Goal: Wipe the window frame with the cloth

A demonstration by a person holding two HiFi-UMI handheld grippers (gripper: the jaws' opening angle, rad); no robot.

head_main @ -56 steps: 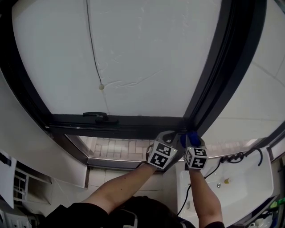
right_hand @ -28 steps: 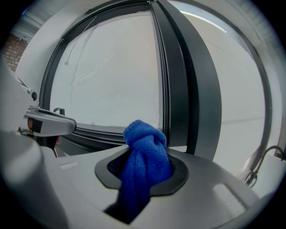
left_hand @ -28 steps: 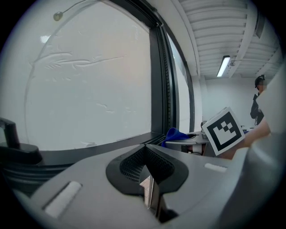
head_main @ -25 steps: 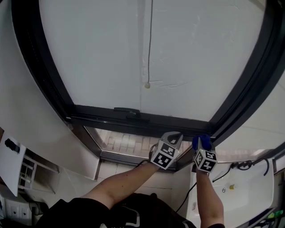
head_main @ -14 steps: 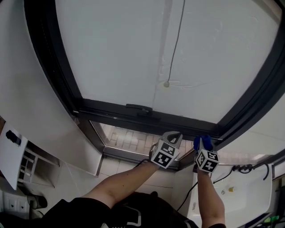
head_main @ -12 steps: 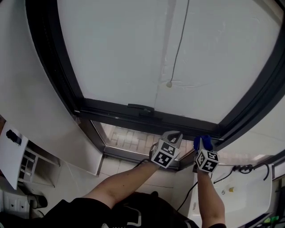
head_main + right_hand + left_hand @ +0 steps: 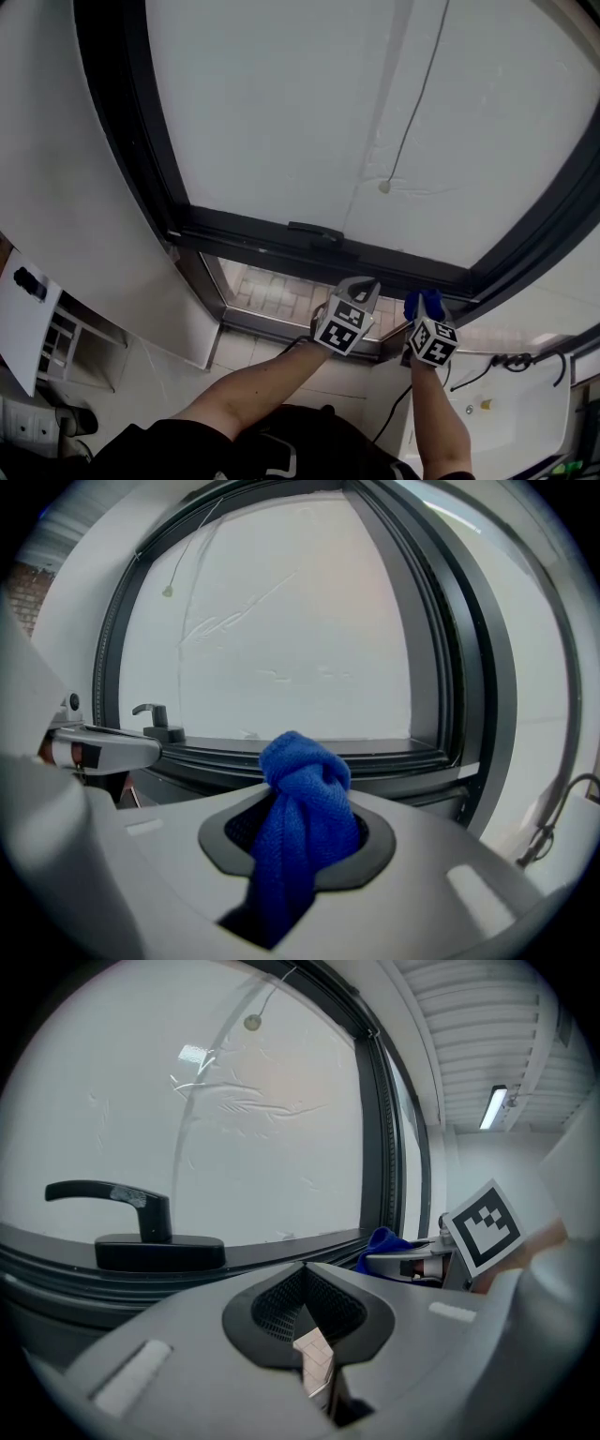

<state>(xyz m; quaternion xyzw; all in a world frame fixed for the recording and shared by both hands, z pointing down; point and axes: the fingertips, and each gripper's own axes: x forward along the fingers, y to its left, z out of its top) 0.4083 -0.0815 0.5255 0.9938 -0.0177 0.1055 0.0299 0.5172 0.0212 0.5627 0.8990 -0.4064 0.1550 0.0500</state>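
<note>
The dark window frame's bottom rail (image 7: pixel 272 246) runs across the head view, with a black handle (image 7: pixel 314 231) on it. My right gripper (image 7: pixel 422 302) is shut on a bunched blue cloth (image 7: pixel 305 794), held just below the rail near the frame's lower right corner (image 7: pixel 450 752). My left gripper (image 7: pixel 367 285) is beside it on the left, shut with nothing in it (image 7: pixel 305 1283). The handle (image 7: pixel 141 1218) stands ahead of the left gripper. From the left gripper view the cloth (image 7: pixel 380 1241) shows at the right.
A pull cord with a bead (image 7: pixel 383 187) hangs over the white pane. A tiled ledge (image 7: pixel 267 291) lies under the rail. A white sink (image 7: pixel 497 403) and a black cable (image 7: pixel 487 361) sit at lower right; a white wall panel (image 7: pixel 84 234) is at left.
The head view has swung left, so the window sits further right in it. Both grippers stay side by side, now slightly below the frame's corner rather than against it.
</note>
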